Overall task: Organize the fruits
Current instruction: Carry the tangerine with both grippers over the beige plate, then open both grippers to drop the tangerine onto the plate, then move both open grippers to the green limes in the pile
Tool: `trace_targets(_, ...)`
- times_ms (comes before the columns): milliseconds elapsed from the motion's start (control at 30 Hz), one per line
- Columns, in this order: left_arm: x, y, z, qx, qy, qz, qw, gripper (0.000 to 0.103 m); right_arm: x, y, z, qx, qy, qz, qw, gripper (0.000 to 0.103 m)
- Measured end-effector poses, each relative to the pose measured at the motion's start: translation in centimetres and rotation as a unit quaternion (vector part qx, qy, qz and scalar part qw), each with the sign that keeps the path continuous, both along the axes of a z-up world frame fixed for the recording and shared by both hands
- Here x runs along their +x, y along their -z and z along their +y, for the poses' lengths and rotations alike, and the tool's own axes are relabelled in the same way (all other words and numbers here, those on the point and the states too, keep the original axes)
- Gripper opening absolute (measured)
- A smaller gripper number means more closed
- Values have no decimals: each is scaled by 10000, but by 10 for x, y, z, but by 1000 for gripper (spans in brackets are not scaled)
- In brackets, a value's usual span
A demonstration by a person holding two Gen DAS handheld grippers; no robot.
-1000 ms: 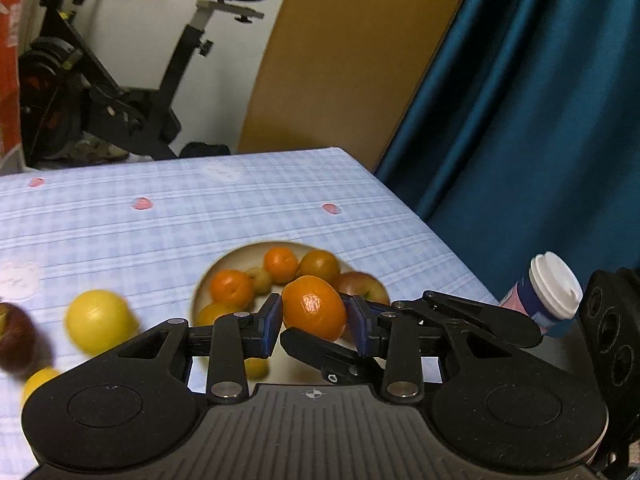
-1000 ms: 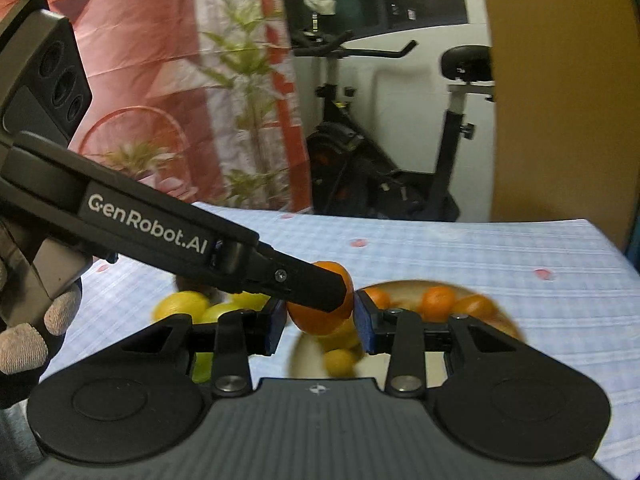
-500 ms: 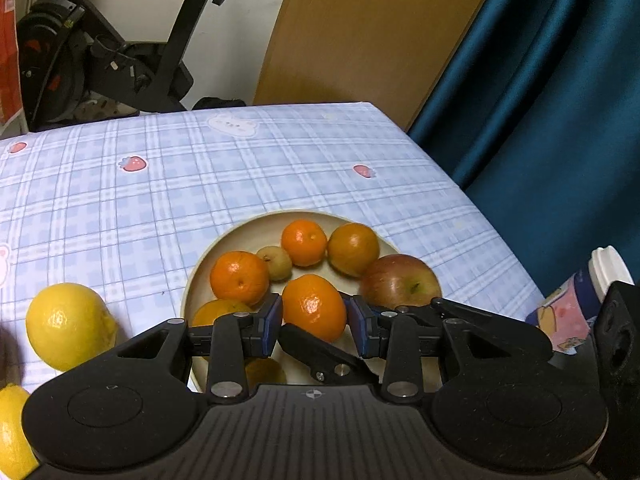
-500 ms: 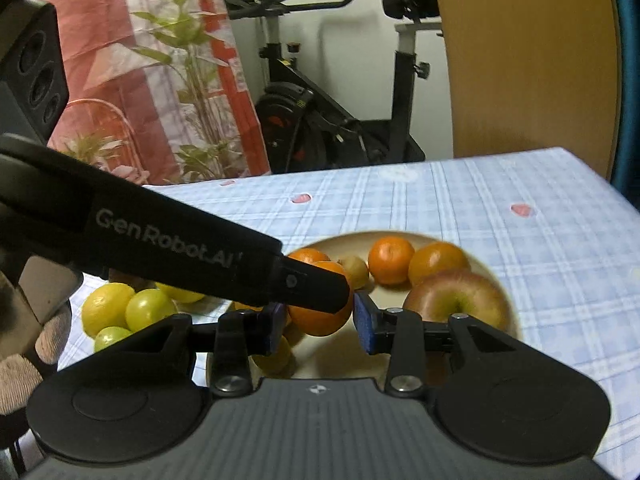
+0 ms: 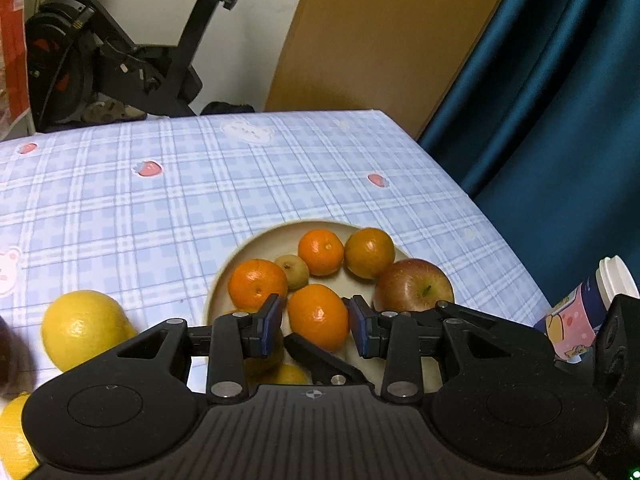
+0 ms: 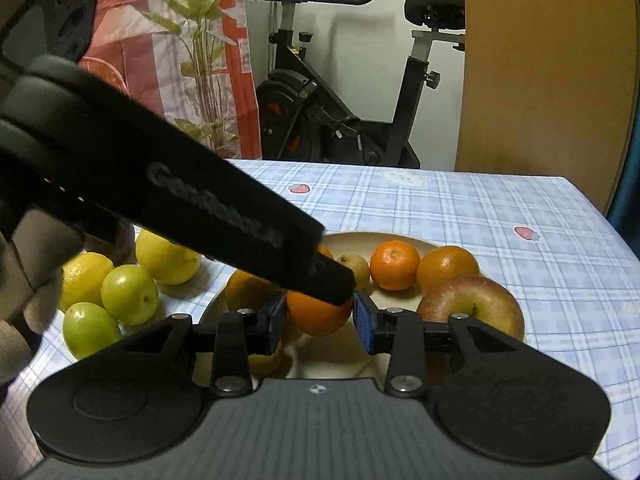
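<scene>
A beige plate (image 5: 256, 248) on the checked tablecloth holds several oranges, a small pear-like fruit (image 5: 295, 271) and a red apple (image 5: 414, 286). My left gripper (image 5: 316, 322) straddles an orange (image 5: 318, 316) that sits on the plate; its blue pads stand a little apart from the fruit, so it is open. My right gripper (image 6: 320, 318) is low over the same orange (image 6: 318, 314), pads on either side, open. The left gripper's finger (image 6: 240, 216) crosses the right wrist view and its tip covers the orange's top.
A large lemon (image 5: 82, 330) lies left of the plate. Lemons and green fruits (image 6: 128, 294) lie in a cluster beside the plate. A pink cup with a white lid (image 5: 588, 316) stands at the table's right edge. An exercise bike is behind the table.
Both grippers came down toward the plate with the orange. The left gripper's pads have widened and let go of the orange, which now rests on the plate.
</scene>
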State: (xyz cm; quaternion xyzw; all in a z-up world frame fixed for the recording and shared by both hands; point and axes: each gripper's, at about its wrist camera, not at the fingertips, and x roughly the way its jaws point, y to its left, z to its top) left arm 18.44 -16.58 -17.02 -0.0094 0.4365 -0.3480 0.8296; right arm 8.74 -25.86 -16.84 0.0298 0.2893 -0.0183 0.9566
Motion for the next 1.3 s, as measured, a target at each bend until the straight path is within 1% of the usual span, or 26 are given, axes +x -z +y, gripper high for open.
trace_targets(167, -1, -14, 14, -136, -160, -156, 9997, 39, 4, -1, 0, -11, 23, 59, 10000, 39)
trace_targets(333, 1, -29, 38, -259, -406, -334, 9983, 39, 11, -4, -2, -58, 33, 148, 9999, 40)
trace_targets(400, 2, -30, 50, -263, -599, -359, 9972, 39, 12, -3, -2, -100, 26, 133, 9999, 40)
trace_targets(533, 0, -32, 69, -253, -827, -396, 9955, 39, 16, -3, -1, -172, 57, 127, 9998, 40)
trace_targets(633, -1, -36, 88, -279, -914, -467, 9943, 39, 10, -14, 4, -118, 13, -80, 9999, 40)
trace_targets(767, 0, -41, 117, -160, -1144, -564, 9917, 39, 2, -28, 18, -37, -221, -340, 9992, 40)
trace_targets(933, -5, -48, 142, 16, -1218, -698, 9901, 39, -4, -38, 37, 170, -480, -524, 9973, 40)
trace_targets(1167, -18, -42, 159, 181, -1195, -737, 9899, 39, -6, -30, 72, 280, -1005, -339, 9940, 40)
trace_targets(1300, -24, -33, 170, 156, -1231, -642, 9902, 39, -6, -21, 87, 317, -1262, -179, 9913, 40)
